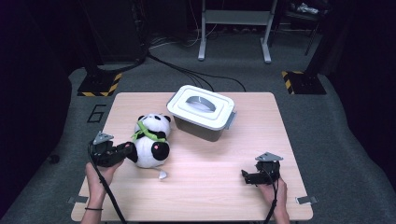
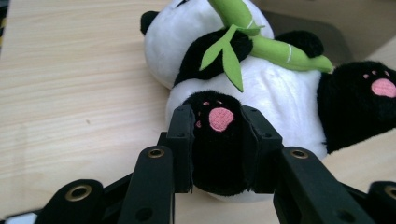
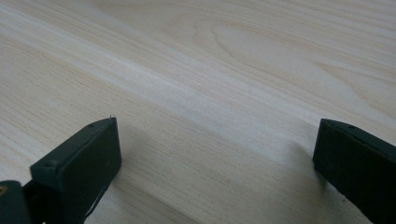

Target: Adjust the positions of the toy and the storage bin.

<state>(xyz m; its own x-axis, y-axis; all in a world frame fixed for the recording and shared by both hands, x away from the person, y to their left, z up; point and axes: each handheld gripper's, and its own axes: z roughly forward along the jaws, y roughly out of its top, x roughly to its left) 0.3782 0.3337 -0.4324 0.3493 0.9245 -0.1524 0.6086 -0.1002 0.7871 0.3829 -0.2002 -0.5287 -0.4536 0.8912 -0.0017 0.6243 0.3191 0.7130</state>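
1. Here, in the high view, the left gripper is clamping the panda near the table's left edge, the lidded bin sitting just beyond; the right gripper is resting near the front right edge.
2. In the left gripper view, the jaws are squeezing the panda's black paw.
3. In the right gripper view, the jaws are standing wide apart over bare wood.

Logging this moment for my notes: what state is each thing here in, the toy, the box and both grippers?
Panda plush: lying on the table, one black paw clamped.
Left gripper: shut on the paw, fingers pressing both sides.
Right gripper: open, nothing between its fingers, low over bare table.
Lidded box: lid on, upright, apart from the panda.
White scrap: lying loose on the table near the panda.
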